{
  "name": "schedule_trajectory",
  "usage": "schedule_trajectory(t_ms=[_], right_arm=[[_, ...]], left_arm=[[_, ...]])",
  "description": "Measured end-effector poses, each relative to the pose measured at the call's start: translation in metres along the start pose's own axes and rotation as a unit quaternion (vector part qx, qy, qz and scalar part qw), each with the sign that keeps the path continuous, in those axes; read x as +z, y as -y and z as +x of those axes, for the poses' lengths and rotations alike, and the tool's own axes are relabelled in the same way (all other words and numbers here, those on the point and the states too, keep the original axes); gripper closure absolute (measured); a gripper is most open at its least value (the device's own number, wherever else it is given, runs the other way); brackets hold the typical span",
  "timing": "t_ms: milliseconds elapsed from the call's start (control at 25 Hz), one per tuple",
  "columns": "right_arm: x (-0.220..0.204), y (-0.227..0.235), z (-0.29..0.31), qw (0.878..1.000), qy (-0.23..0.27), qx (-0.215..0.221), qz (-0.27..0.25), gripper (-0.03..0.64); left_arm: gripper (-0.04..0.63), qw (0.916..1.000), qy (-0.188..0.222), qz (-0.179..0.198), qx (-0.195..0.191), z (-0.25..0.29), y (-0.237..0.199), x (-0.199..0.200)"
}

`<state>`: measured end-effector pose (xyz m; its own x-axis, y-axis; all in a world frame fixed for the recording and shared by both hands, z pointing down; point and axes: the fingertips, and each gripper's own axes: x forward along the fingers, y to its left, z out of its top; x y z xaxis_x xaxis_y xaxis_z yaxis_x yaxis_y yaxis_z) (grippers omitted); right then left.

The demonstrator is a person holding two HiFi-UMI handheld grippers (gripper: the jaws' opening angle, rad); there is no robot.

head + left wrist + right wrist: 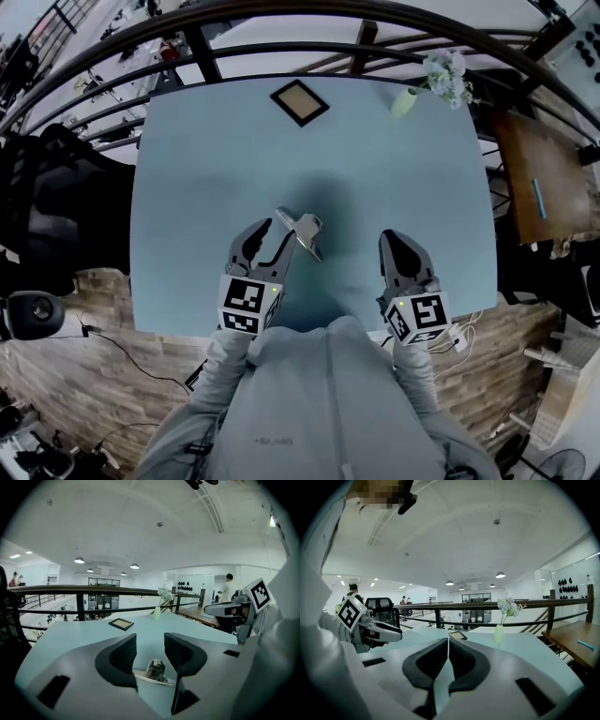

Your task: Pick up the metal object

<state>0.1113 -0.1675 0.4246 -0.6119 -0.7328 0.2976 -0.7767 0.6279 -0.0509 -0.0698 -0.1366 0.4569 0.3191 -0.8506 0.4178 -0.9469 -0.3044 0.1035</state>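
Observation:
The metal object (306,232) is a shiny angled bracket lying on the light blue table (206,169), right at the tips of my left gripper (278,232). In the left gripper view the bracket (156,671) shows low down between the jaws. The left gripper (150,651) is open, with a clear gap between its dark pads (124,654), and they do not press on the bracket. My right gripper (398,246) hovers over the table's near right part, shut with nothing in it; its pads meet in the right gripper view (448,656).
A dark-framed square tile (299,101) lies at the table's far edge. A small vase of flowers (441,80) stands at the far right corner. A black railing (281,28) runs behind the table. A wooden desk (544,178) stands to the right, a black chair (56,206) to the left.

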Motion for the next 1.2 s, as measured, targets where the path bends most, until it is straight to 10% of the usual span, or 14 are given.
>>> schedule_trajectory(t_ms=[1200], right_arm=[[-0.050, 0.022, -0.018, 0.992, -0.040, -0.096, 0.078, 0.592]], left_arm=[[0.241, 0.9696, -0.182, 0.103, -0.127, 0.123, 0.035, -0.109]])
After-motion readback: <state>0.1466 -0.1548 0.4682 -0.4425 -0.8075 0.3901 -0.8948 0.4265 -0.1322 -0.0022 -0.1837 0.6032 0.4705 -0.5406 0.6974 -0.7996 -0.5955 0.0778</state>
